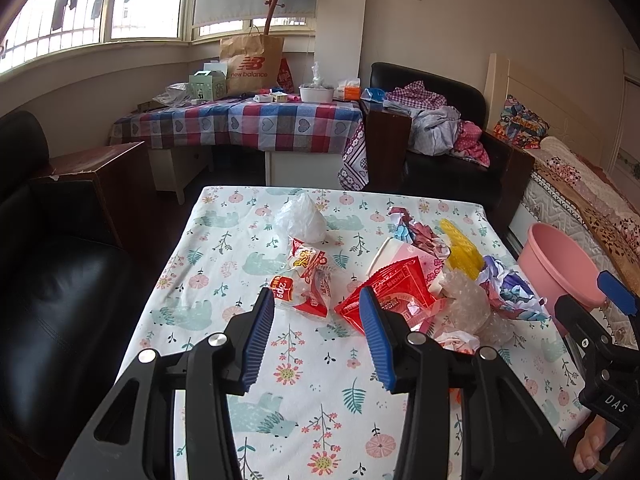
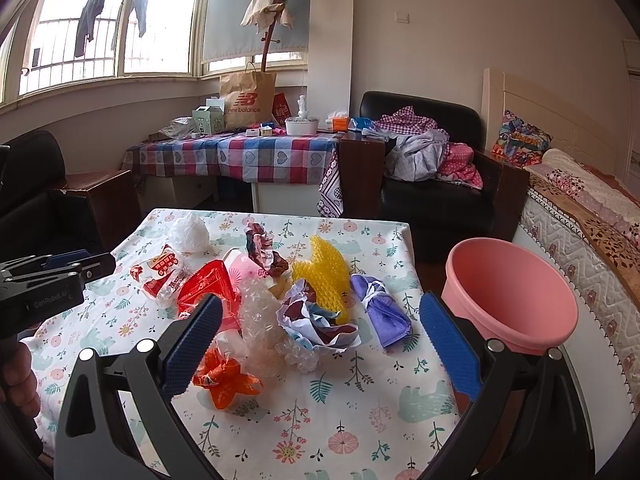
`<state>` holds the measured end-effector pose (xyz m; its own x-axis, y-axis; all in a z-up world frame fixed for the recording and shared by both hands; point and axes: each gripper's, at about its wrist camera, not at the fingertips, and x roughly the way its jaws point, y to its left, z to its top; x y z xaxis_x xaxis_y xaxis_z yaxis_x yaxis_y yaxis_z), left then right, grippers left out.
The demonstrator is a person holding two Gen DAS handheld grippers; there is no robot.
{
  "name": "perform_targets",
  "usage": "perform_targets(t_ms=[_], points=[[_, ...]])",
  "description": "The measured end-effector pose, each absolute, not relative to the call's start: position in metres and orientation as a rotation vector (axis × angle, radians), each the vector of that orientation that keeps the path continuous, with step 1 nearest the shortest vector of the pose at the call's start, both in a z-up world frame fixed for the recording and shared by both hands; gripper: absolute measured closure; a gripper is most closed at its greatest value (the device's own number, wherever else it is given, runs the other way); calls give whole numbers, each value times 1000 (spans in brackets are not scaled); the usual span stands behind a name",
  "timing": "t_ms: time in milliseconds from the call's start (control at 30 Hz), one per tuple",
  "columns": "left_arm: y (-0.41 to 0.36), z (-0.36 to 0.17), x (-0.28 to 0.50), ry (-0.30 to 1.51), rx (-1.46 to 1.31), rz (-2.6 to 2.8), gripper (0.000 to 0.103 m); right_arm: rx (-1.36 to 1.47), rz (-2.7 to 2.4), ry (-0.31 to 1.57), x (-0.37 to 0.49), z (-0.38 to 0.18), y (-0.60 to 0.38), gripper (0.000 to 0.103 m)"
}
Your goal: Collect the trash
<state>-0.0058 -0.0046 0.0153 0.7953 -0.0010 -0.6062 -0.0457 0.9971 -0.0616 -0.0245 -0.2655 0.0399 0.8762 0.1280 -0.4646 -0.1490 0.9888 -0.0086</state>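
Red wrapper: crumpled red snack wrapper [image 1: 394,294] lies on the bench [image 1: 320,400] just beyond the left tongs [image 1: 318,334], a little to the right of their centre line and partly hidden by the right-hand blue pad.
Clear packet: red-and-clear food packet [image 1: 306,280] lies straight ahead of the gap, well apart from either pad.
Long axis: the packet runs roughly away from the tongs, toward the white plastic bag [image 1: 302,218]; the wrapper spreads sideways.
Left tongs: moderately wide, nothing between the pads.
Right tongs: the right tongs [image 2: 320,346] stand very wide and empty, above the crumpled printed paper [image 2: 316,322] and bubble wrap [image 2: 260,320].
Nearer hand: by position, the left for wrapper and packet; the right for the purple mask [image 2: 384,314].
Destination: pink bucket [image 2: 512,296] stands off the bench's right edge, beside the right tongs.
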Motion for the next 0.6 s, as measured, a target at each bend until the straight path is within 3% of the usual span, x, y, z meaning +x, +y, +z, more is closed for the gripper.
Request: perform_targets(t_ms=[600], points=[[0, 34, -16, 636, -82, -10, 59, -31, 107, 484, -24, 38, -275, 4]])
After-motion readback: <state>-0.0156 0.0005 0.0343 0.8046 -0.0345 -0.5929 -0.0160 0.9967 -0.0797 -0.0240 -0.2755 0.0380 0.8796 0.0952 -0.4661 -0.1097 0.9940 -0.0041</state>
